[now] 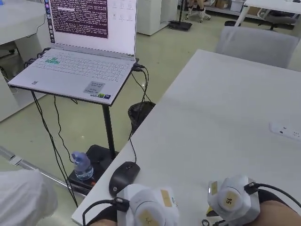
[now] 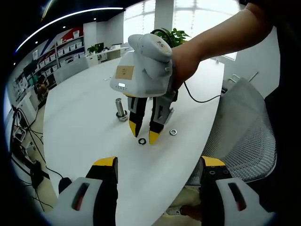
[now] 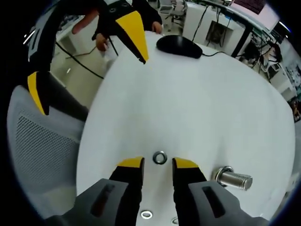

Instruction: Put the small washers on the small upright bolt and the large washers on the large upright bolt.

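Washers are seen lying flat on the white counter (image 1: pixel 225 117), near the edge beside a mesh chair (image 2: pixel 244 132). One washer (image 3: pixel 160 157) is framed just ahead of the tips of the right hand-held gripper (image 3: pixel 158 163), whose jaws are parted by a narrow gap and grip nothing. An upright bolt (image 3: pixel 233 179) is stood near it, and another washer (image 3: pixel 146 214) is seen closer to the edge. The left hand-held gripper (image 2: pixel 158 162) is held over the counter's edge, jaws spread wide and empty. A mouse (image 3: pixel 178 45) is placed near a corner
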